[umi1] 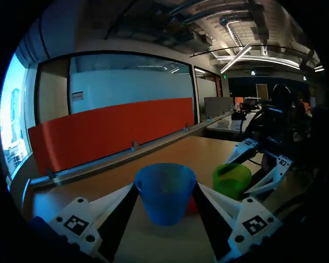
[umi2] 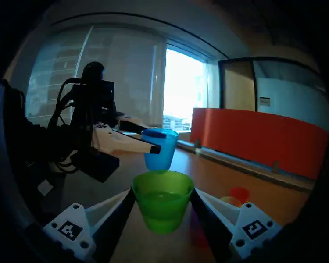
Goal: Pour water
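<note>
A blue plastic cup [umi1: 165,195] stands upright between my left gripper's [umi1: 165,188] two fingers, which are shut on its sides. A green translucent cup [umi2: 163,201] is held upright the same way in my right gripper [umi2: 163,193]; a liquid level seems to show inside it. In the left gripper view the green cup [umi1: 231,179] hangs to the right of the blue one, with the right gripper [umi1: 237,177] around it. In the right gripper view the blue cup [umi2: 160,151] is just beyond the green one and a little higher, in the left gripper [umi2: 158,141].
Under both cups lies a wooden table [umi1: 186,153]. An orange divider panel [umi1: 116,127] runs along its far side. Small red and orange cups [umi2: 238,193] stand on the table to the right. A person's dark sleeve and cables [umi2: 72,131] are behind the left gripper.
</note>
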The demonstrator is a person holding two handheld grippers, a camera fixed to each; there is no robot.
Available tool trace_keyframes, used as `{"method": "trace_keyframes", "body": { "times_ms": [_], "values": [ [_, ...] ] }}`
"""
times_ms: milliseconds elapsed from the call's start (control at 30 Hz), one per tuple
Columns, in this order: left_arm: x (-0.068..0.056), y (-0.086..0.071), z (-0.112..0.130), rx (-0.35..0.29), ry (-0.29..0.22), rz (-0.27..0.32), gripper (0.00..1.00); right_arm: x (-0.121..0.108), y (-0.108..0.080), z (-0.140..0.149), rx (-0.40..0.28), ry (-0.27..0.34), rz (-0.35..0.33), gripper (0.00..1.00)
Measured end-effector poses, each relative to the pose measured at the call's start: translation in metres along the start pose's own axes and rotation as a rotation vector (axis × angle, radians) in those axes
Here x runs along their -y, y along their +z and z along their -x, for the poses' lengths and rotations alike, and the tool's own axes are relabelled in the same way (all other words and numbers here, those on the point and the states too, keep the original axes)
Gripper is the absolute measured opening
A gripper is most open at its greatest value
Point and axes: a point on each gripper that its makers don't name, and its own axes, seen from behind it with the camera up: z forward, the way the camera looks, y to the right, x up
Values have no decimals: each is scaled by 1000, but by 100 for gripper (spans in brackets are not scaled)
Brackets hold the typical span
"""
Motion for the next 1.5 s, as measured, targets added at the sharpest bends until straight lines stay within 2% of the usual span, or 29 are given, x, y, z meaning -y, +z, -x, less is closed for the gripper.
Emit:
{"method": "trace_keyframes", "body": {
  "times_ms": [200,700,1000,1200,1500],
  "values": [
    [-1,4,23,75,11,10,86,-3,-6,16,73,-2,-19,91],
    [-15,14,76,245,56,73,86,-13,-27,64,254,-33,-61,91],
    [-20,12,110,352,109,109,86,-18,-35,88,336,-45,-78,91],
    [-26,13,124,398,128,131,86,-21,-37,100,372,-37,-87,91],
    [-34,17,137,432,115,162,86,-24,-41,116,423,-45,-95,91]
  ]
}}
